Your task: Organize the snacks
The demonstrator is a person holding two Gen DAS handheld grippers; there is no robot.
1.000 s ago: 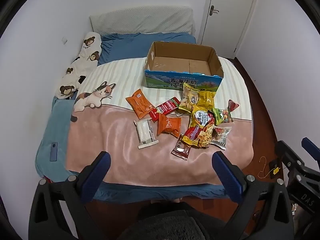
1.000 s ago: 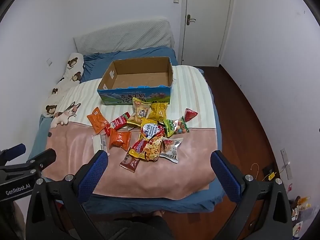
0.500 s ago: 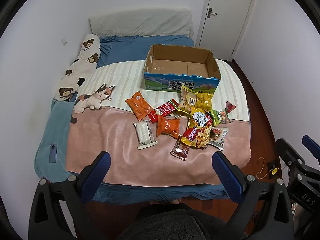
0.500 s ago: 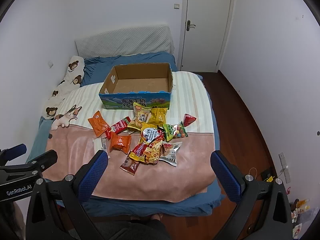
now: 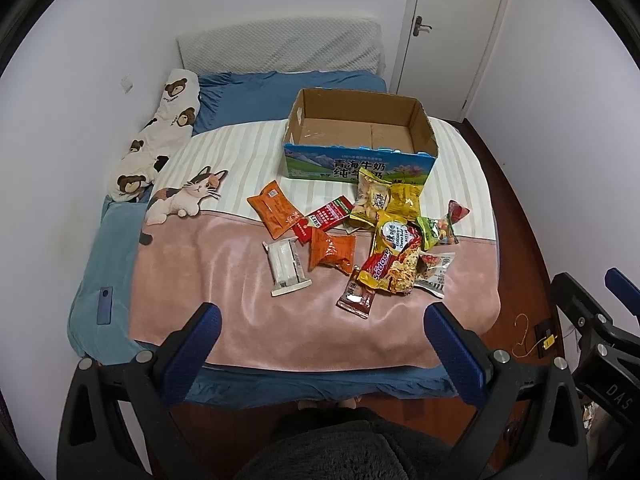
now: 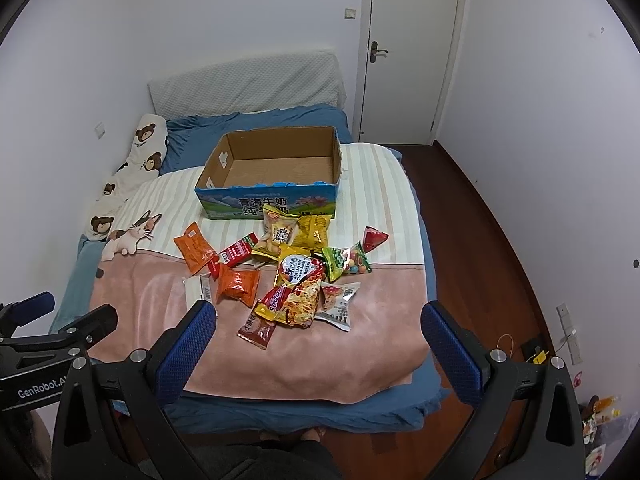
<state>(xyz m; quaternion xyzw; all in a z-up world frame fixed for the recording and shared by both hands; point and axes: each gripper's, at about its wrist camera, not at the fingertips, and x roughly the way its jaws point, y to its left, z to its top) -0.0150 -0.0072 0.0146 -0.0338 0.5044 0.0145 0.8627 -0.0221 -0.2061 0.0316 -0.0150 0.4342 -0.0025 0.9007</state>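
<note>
Both grippers' jaws wide above bed (image 5: 240, 320)

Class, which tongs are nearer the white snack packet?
Left. The left tongs hang open just before the white snack packet; the right tongs are off to its right.

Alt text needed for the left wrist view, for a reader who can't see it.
A pile of snack packets lies on a bed's pink blanket, in front of an empty open cardboard box. The left hand-held gripper hangs open in the foreground, holding nothing. Part of the right hand-held gripper shows at the right edge, and a white door stands behind the bed.
</note>
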